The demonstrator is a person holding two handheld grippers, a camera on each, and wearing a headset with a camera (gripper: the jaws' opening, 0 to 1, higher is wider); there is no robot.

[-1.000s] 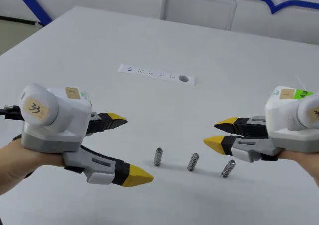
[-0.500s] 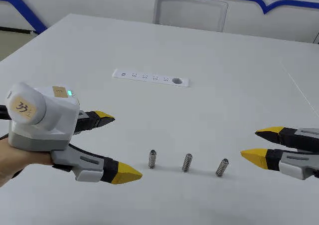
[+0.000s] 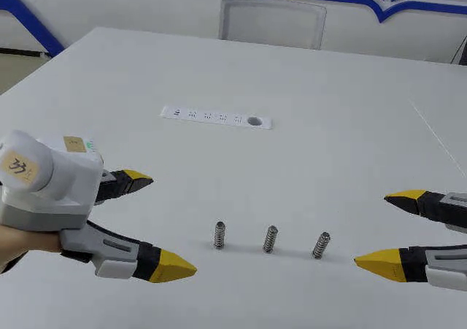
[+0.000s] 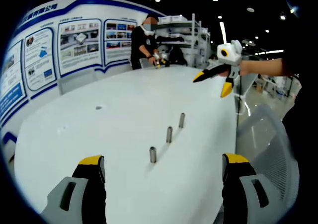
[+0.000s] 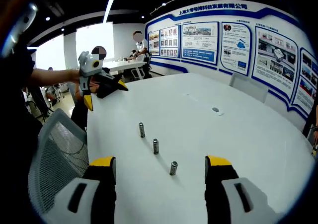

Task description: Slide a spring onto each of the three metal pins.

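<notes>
Head view: a white surface stretches away toward a wall with blue lettering. Near the front edge, three small coiled springs stand upright in a row, well apart from each other: the left spring, the middle spring and the right spring. Whether a pin runs through each one is too small to tell. The left gripper hovers at the left of the row, held in a hand, its yellow-tipped jaws spread wide and holding nothing. The right gripper hovers at the right of the row, its jaws also spread wide and empty. Neither gripper touches a spring. Farther back lies a white power strip, and a grey chair stands at the far edge.

Left gripper view: its own two jaws rise from the bottom, wide apart, with the spring row receding between them (the nearest spring sits just above the gap). The right gripper is held up above the far end of the row. A person stands in the background by posters on the wall.

Right gripper view: its own jaws stand wide apart with the row between them. The left gripper is held beyond the row. A mesh chair sits beside the surface.
</notes>
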